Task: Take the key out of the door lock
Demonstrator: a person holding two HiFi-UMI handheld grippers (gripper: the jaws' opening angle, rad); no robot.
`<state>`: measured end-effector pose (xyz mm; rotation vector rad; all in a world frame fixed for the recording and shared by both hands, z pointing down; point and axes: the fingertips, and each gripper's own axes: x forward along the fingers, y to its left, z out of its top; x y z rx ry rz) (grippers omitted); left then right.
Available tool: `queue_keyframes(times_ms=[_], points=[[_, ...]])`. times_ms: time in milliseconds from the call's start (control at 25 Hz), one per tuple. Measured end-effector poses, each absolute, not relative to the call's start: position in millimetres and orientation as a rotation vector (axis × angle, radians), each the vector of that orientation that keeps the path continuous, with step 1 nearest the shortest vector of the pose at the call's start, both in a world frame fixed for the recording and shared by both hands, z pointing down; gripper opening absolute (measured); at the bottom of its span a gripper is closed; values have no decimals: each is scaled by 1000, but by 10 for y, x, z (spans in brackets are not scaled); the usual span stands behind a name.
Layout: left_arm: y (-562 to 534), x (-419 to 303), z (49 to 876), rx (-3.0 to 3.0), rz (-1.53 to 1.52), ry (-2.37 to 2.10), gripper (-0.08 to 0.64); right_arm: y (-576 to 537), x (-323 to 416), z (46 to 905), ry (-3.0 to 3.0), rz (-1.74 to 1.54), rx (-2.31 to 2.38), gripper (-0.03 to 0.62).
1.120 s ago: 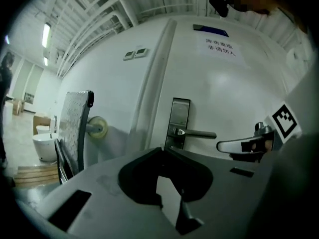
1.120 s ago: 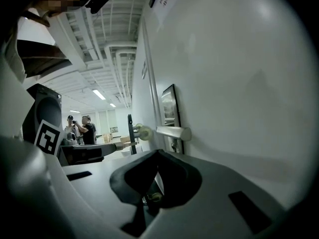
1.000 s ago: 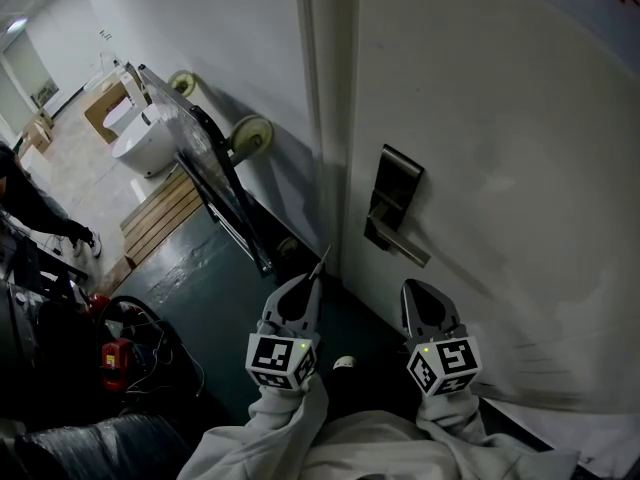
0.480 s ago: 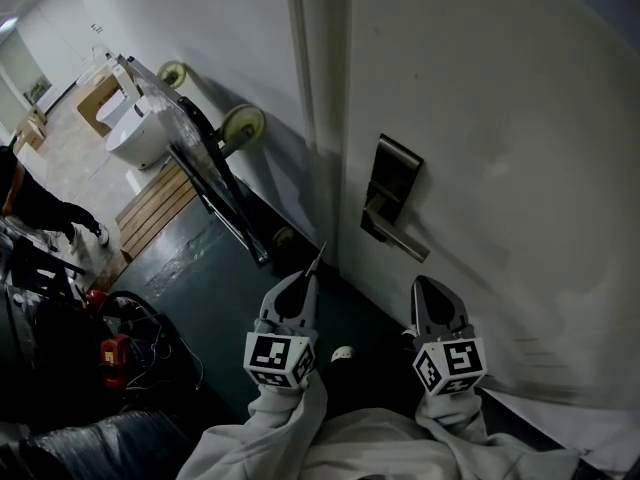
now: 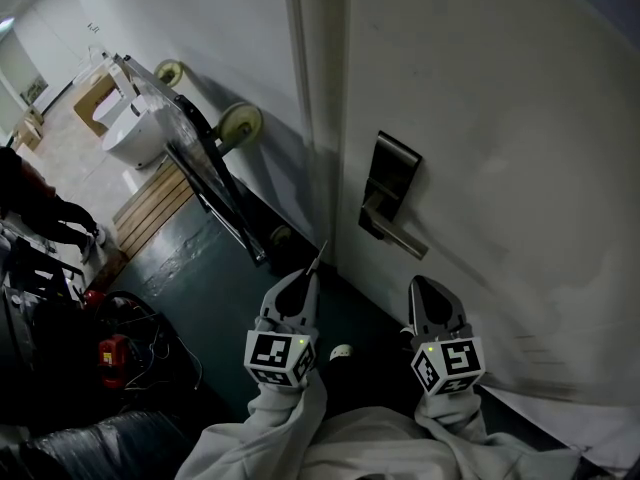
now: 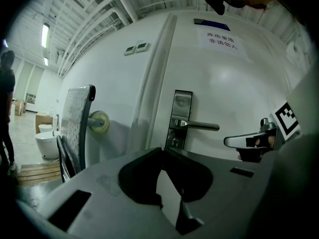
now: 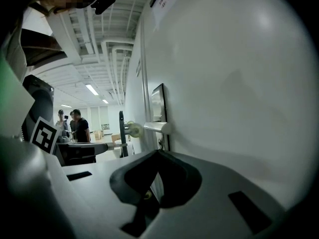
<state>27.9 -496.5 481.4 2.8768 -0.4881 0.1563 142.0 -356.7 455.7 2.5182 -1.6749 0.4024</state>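
Observation:
A white door (image 5: 480, 118) carries a dark metal lock plate (image 5: 392, 180) with a lever handle (image 5: 398, 238). The plate (image 6: 181, 114) and its keyhole (image 6: 174, 142) also show in the left gripper view. My left gripper (image 5: 308, 276) hangs below and left of the lock, apart from the door. It is shut on a thin pale metal sliver (image 5: 321, 257) that sticks up from its tips and looks like the key. In its own view the left gripper (image 6: 162, 149) has its jaws together. My right gripper (image 5: 420, 286) sits below the handle, shut and empty, with the handle (image 7: 157, 128) ahead of it.
A hand truck (image 5: 205, 168) with pale wheels leans on the wall left of the door. Beyond it are a white toilet (image 5: 135, 140) and a wooden pallet (image 5: 160, 213). A red tool with cables (image 5: 115, 358) and a person's legs (image 5: 45, 213) are at far left. People (image 7: 77, 126) stand down the hall.
Both grippers have stayed almost where they were. The head view drifted slightly, and the person at far left shifted.

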Motion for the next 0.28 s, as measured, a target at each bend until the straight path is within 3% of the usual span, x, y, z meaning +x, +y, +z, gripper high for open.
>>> queue_keyframes(times_ms=[280], points=[[-4954, 329, 4839, 2868, 162, -466, 26, -3592, 1417, 4535, -1677, 382, 2514, 51]])
